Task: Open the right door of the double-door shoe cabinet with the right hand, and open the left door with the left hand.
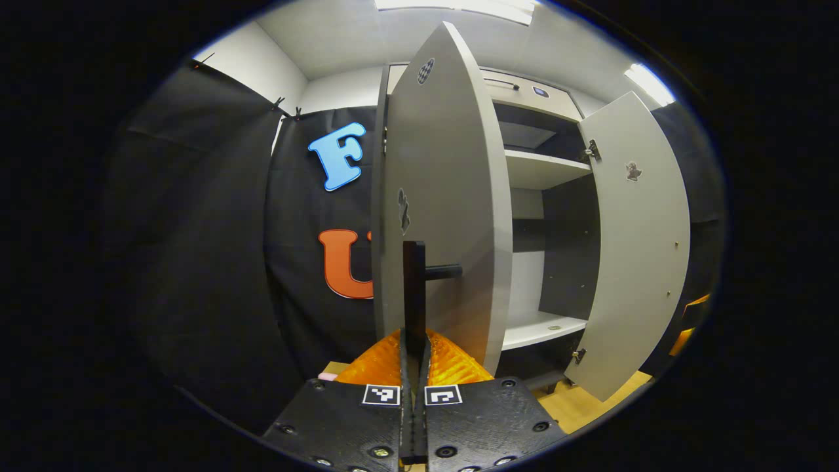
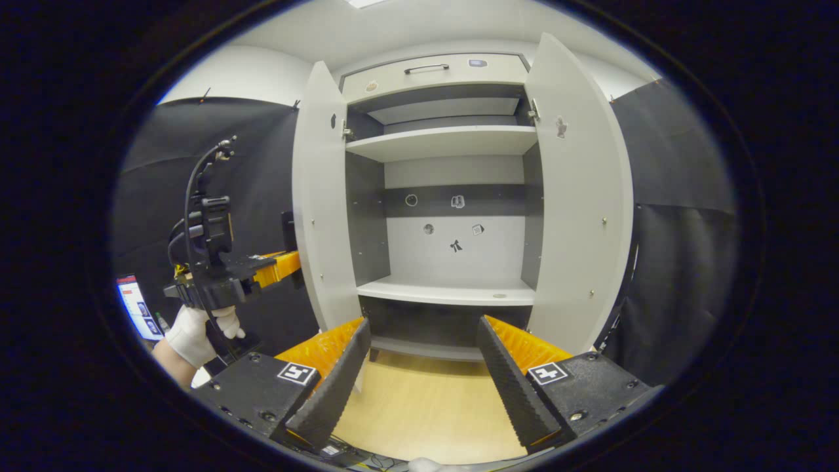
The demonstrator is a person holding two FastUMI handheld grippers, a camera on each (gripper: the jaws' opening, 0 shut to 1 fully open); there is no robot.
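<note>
The pale grey shoe cabinet (image 2: pixel 452 141) stands with both doors swung wide and its shelves bare. In the left gripper view the left door (image 1: pixel 452 196) is seen almost edge-on, and my left gripper (image 1: pixel 414 357) is shut on its black upright handle (image 1: pixel 414 282). The right door (image 1: pixel 639 249) hangs open farther right. In the right gripper view my right gripper (image 2: pixel 423 328) is open, low in front of the cabinet between the left door (image 2: pixel 321 216) and the right door (image 2: pixel 577 196), holding nothing. The left gripper (image 2: pixel 292 259), held by a gloved hand (image 2: pixel 196 334), sits at the left door's outer face.
A closed drawer (image 2: pixel 432 72) tops the cabinet. Light wooden floor (image 2: pixel 426 400) lies in front. Black cloth walls (image 2: pixel 682 262) stand on both sides. A small screen (image 2: pixel 134 308) shows at the lower left.
</note>
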